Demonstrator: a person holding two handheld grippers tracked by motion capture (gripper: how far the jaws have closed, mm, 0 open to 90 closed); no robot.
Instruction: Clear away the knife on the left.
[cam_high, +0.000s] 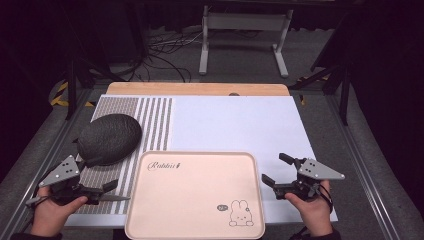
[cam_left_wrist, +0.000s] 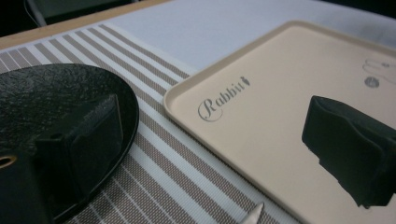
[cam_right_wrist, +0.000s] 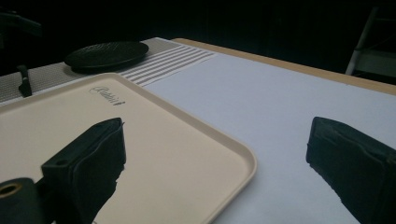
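Two hand-held claws rest open at either side of a beige tray on a table.

From above, the left claw (cam_high: 107, 192) lies over a striped mat (cam_high: 150, 120), jaws spread and empty, a slim metal blade just beside it, its tip at the tray's (cam_high: 195, 230) left rim. The right claw (cam_high: 277, 172) gapes wide, holding nothing, just right of the tray. The left claw's view shows the smooth tray's "Rabbit" lettering (cam_left_wrist: 222, 100) ahead, and a dark, pebbled oval plate (cam_left_wrist: 56, 93) to its left.
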